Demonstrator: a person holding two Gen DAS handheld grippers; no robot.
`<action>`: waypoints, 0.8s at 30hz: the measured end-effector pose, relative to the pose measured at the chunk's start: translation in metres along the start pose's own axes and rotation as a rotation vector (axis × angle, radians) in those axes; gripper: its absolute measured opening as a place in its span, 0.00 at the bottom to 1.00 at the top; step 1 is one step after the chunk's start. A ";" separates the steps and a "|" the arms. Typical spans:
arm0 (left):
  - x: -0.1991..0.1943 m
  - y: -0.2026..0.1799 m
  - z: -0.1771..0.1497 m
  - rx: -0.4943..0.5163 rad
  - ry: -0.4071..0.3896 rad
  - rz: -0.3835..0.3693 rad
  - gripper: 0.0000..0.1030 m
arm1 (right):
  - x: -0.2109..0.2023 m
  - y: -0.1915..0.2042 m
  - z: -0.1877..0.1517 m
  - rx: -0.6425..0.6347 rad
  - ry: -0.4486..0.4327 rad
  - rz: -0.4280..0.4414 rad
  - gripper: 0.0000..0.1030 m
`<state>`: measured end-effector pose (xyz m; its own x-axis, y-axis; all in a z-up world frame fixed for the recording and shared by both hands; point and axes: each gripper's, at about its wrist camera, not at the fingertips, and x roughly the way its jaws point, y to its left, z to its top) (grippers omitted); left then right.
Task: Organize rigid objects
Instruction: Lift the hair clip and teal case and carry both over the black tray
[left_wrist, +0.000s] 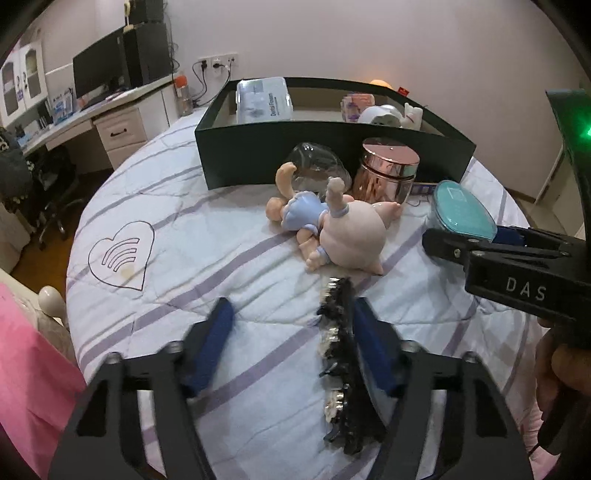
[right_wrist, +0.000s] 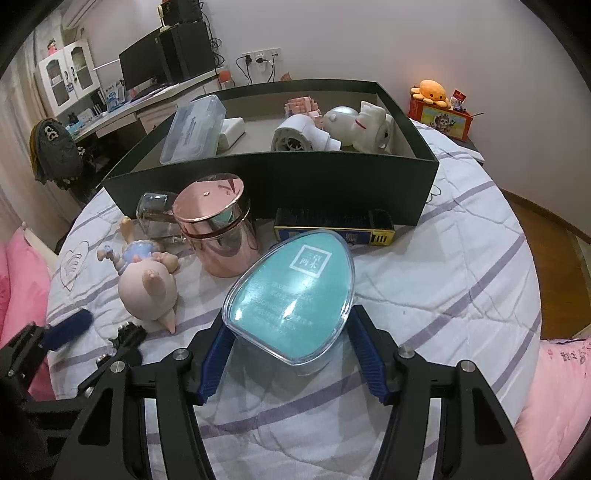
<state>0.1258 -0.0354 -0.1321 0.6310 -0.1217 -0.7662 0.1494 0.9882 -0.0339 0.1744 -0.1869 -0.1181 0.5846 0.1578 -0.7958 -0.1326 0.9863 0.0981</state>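
My right gripper (right_wrist: 290, 334) is shut on a teal egg-shaped case with a clear shell (right_wrist: 291, 291), held above the bedspread; the case also shows in the left wrist view (left_wrist: 463, 208). My left gripper (left_wrist: 291, 325) is open above the bed, with a black hair claw clip (left_wrist: 340, 354) lying against its right finger. A dark green open box (right_wrist: 280, 177) stands behind, holding several items. In front of it lie a rose-gold lidded jar (right_wrist: 218, 229), a clear glass (right_wrist: 157, 214), a doll in blue (left_wrist: 299, 214), a pink pig figure (left_wrist: 351, 232) and a blue-and-yellow box (right_wrist: 332, 227).
The bed has a white quilt with purple stripes (left_wrist: 184, 258). A pink pillow (left_wrist: 29, 362) lies at the left edge. A desk with a monitor (left_wrist: 99, 70) stands beyond the bed. A nightstand with an orange plush (right_wrist: 434, 90) is at the back right.
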 end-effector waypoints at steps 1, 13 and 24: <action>0.000 0.001 0.001 -0.004 0.001 -0.003 0.42 | 0.000 0.001 0.000 -0.002 0.000 0.003 0.61; -0.009 0.009 0.004 -0.071 0.020 -0.102 0.18 | -0.019 -0.003 -0.008 0.015 -0.024 0.041 0.60; -0.029 0.016 0.032 -0.083 -0.053 -0.105 0.18 | -0.032 -0.006 0.001 0.024 -0.048 0.080 0.58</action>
<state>0.1340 -0.0186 -0.0898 0.6548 -0.2276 -0.7207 0.1550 0.9737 -0.1667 0.1575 -0.1982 -0.0923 0.6106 0.2378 -0.7554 -0.1617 0.9712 0.1750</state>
